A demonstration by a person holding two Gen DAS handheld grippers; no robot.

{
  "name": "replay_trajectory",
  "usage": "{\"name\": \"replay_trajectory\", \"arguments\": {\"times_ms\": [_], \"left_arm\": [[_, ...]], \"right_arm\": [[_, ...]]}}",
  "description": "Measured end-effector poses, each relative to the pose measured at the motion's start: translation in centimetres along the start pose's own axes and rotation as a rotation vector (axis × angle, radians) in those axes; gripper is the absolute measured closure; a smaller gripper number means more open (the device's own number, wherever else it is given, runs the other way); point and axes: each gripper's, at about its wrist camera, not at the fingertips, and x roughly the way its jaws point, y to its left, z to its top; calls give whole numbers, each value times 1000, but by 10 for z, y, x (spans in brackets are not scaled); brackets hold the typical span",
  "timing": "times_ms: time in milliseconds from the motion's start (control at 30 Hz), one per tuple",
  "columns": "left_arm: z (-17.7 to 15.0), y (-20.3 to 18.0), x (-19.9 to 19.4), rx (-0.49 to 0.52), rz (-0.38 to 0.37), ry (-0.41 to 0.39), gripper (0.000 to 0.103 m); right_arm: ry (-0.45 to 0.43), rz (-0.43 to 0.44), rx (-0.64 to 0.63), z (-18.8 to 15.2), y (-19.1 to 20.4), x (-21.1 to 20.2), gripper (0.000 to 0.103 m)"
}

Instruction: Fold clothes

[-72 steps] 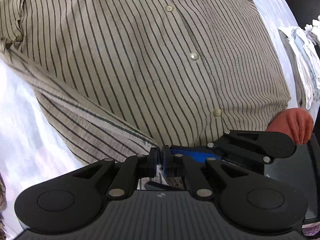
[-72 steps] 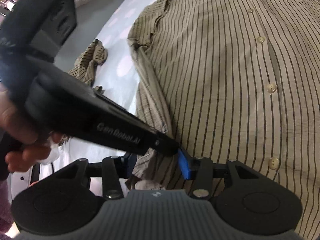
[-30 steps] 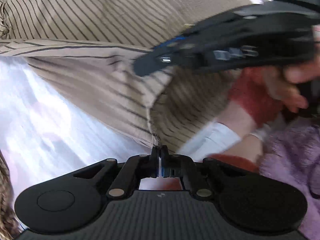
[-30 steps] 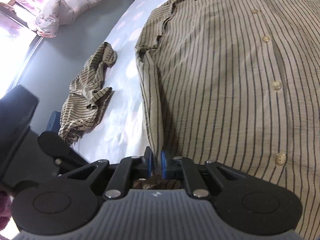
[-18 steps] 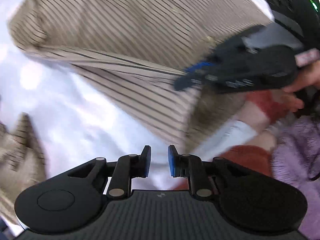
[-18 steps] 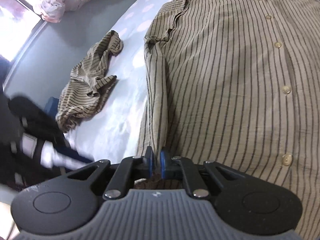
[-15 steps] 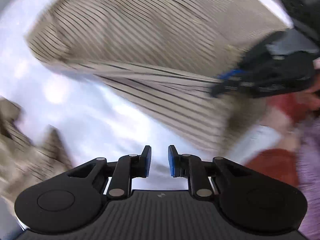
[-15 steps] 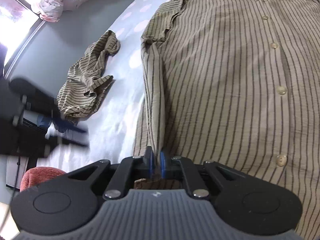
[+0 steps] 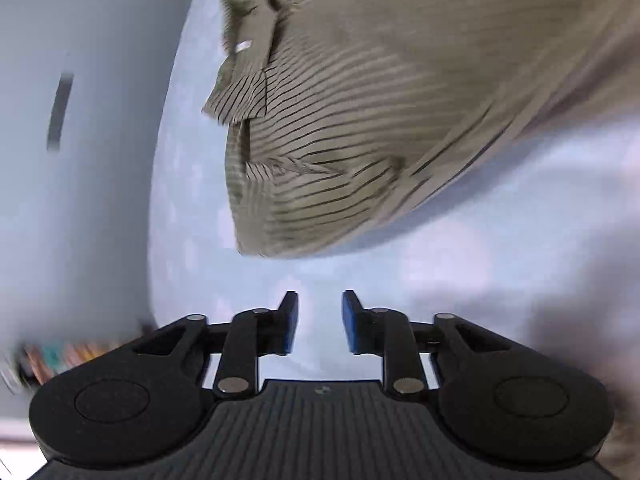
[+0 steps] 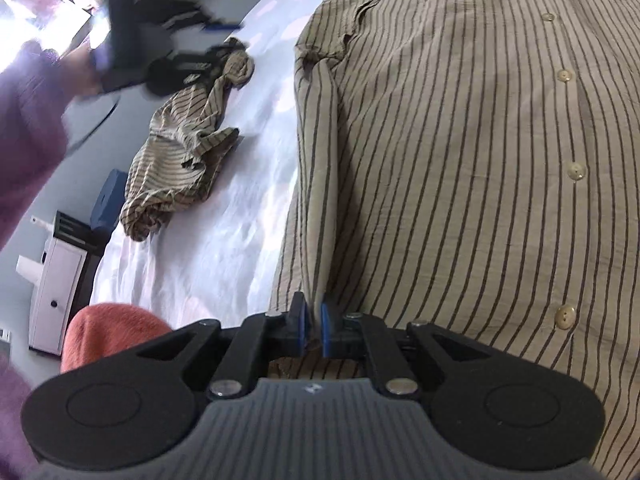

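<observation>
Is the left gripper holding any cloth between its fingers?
No. The left gripper has nothing between its opening fingers, only pale sheet behind the gap.

Shirt (image 10: 460,160) flat on bed (image 10: 224,264), crumpled garment (image 10: 180,160) to its left.

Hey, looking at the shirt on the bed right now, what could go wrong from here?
The right gripper pinches only a thin fold at the striped shirt hem, so a tug could slip it free or drag the flat front crooked. The left gripper is opening with nothing between its fingers, heading toward the crumpled sleeve; it may grab a bunched wad instead of the cuff.
</observation>
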Motion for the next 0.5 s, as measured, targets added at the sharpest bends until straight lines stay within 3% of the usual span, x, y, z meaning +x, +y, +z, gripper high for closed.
{"name": "replay_trajectory", "arguments": {"times_ms": [133, 200, 400, 500], "left_arm": [[-12, 9, 51, 144, 49, -34, 70], [-17, 13, 76, 208, 63, -45, 58], [-30, 8, 129, 456, 93, -67, 57], [-30, 9, 146, 504, 154, -91, 57]], "right_arm": [[36, -2, 6, 1, -3, 4, 94], [48, 3, 19, 1, -6, 6, 94], [67, 15, 56, 0, -12, 7, 95], [80, 32, 68, -2, -14, 8, 96]]}}
